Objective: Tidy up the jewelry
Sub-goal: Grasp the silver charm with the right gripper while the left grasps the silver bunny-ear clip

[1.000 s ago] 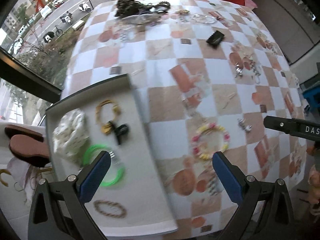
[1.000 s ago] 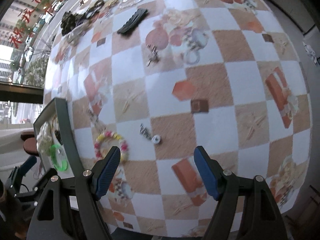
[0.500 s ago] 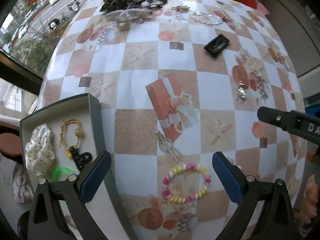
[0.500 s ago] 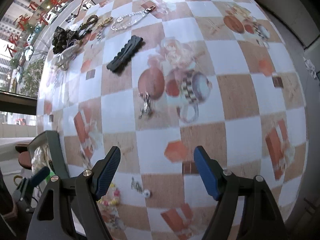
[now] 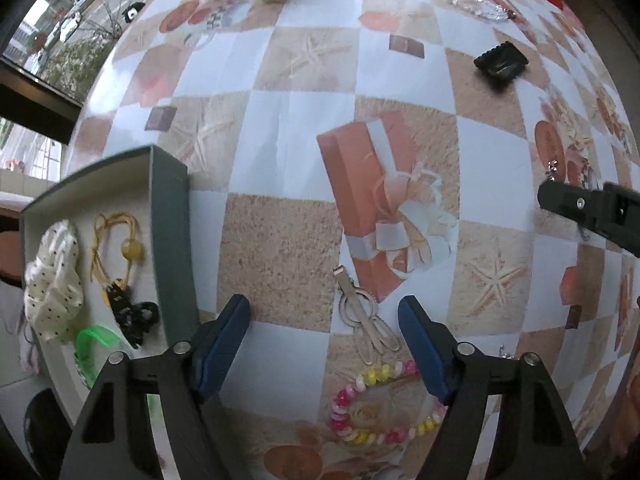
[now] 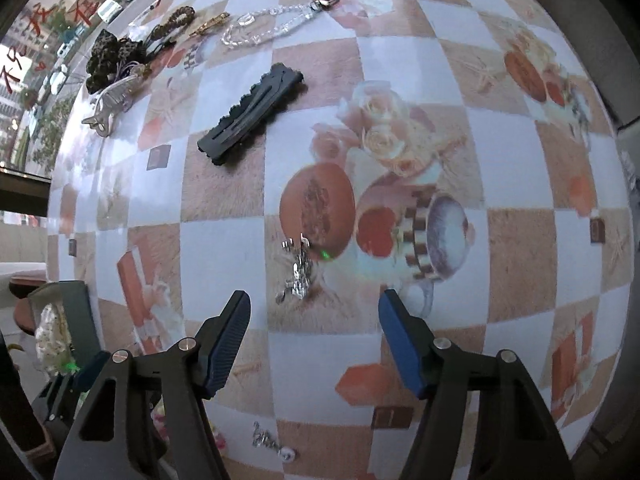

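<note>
I see a big table (image 5: 304,80) with a checked cloth in white and tan squares. A grey box (image 5: 168,216) sits at its left edge. Inside the box lie a white dotted scrunchie (image 5: 54,280), a yellow cord with a bead (image 5: 120,240), a small black claw clip (image 5: 130,314) and a bright green band (image 5: 94,340).

On the far side lies a long black hair clip (image 6: 250,114). Its long side runs slanted, from lower left up to upper right in my right view. It is flat with a wavy edge. Beyond it are a clear bead chain (image 6: 272,26) and a dark pile of hair things (image 6: 116,60).

My left claw (image 5: 324,338) points down at the table. Its blue jaws have just been closing, but they are not yet touching anything. Between them lies a silver hair clip (image 5: 366,314), thin and shiny, with its long side running from upper left down to lower right. Just below it is a ring of pink and yellow beads (image 5: 380,400).

My right claw (image 6: 314,336) also points down. Its jaws have just been closing too, and hold nothing. A small silver charm (image 6: 298,270) lies on the cloth just ahead of the tips. It is sparkly and stands long-ways, up and down in my view.
</note>
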### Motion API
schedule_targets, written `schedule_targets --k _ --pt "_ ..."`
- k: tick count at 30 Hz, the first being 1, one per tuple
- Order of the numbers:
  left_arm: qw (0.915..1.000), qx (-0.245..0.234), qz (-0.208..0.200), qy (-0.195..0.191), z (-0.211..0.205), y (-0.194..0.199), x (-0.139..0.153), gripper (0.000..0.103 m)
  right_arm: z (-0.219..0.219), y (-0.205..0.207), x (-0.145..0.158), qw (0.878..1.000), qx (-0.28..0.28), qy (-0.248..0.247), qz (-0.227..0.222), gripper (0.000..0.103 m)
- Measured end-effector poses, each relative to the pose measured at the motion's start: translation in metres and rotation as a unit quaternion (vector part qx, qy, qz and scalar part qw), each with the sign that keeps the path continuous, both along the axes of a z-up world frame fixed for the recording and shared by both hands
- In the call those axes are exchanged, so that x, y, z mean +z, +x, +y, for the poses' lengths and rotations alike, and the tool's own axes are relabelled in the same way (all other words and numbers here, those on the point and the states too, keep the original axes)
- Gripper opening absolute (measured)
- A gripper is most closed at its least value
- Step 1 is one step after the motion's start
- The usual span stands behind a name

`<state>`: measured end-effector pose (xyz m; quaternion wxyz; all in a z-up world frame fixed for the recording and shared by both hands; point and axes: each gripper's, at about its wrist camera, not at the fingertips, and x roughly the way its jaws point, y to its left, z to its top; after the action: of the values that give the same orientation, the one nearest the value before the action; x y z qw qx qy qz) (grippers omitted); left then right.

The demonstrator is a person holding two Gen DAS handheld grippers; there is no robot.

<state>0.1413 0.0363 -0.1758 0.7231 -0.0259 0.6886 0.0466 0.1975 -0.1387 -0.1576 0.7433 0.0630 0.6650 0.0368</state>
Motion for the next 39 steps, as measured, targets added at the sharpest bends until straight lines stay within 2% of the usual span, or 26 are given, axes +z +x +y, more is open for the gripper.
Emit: schedule_targets --k 3,5,9,11,13,14,15,16,19,27,31,39 --pt "1.0000 0.005 -0.003 -0.007 -0.003 0.001 -0.002 0.081 0.006 0.005 -0.001 1.000 0.011 -0.016 -0.007 0.069" --pt "1.0000 0.002 -0.005 -0.007 -0.005 0.000 -0.002 0.080 0.012 0.007 -0.001 0.999 0.018 -0.033 -0.012 0.065" --pt "0.9997 -0.009 -0.013 -0.016 -0.016 0.001 -0.001 0.062 0.022 0.006 -0.001 0.996 0.034 -0.074 -0.023 0.051" --pt "0.9996 -0.017 -0.016 -0.018 -0.022 0.001 0.000 0.055 0.021 0.005 -0.001 0.996 0.033 -0.074 -0.027 0.039" --pt "0.9994 -0.020 -0.019 -0.019 -0.024 0.001 0.001 0.037 0.021 0.005 0.000 0.996 0.034 -0.074 -0.028 0.029" --pt "0.9994 -0.023 -0.020 -0.019 -0.025 0.002 0.002 0.032 0.020 0.005 0.000 0.996 0.035 -0.073 -0.028 0.023" --pt "0.9993 -0.025 -0.020 -0.021 -0.026 0.002 0.002 0.023 0.021 0.006 0.000 0.996 0.036 -0.072 -0.029 0.018" --pt "0.9992 -0.027 -0.021 -0.023 -0.027 0.002 0.002 0.022 0.021 0.005 0.000 0.996 0.037 -0.072 -0.031 0.014" --pt "0.9988 -0.031 -0.024 -0.028 -0.026 0.002 0.005 0.022 0.018 0.000 0.001 0.997 0.031 -0.060 -0.033 0.014" --pt "0.9959 -0.053 -0.050 -0.054 -0.023 -0.006 0.036 0.022 -0.012 -0.021 0.015 1.000 -0.003 0.001 -0.027 0.014" --pt "0.9942 -0.048 -0.066 -0.070 -0.010 -0.014 0.055 0.021 -0.021 -0.031 0.023 0.999 -0.013 0.021 -0.024 0.014" --pt "0.9902 -0.060 -0.089 -0.089 0.012 -0.030 0.087 0.021 -0.019 -0.055 0.042 0.998 -0.023 0.049 -0.021 0.014"
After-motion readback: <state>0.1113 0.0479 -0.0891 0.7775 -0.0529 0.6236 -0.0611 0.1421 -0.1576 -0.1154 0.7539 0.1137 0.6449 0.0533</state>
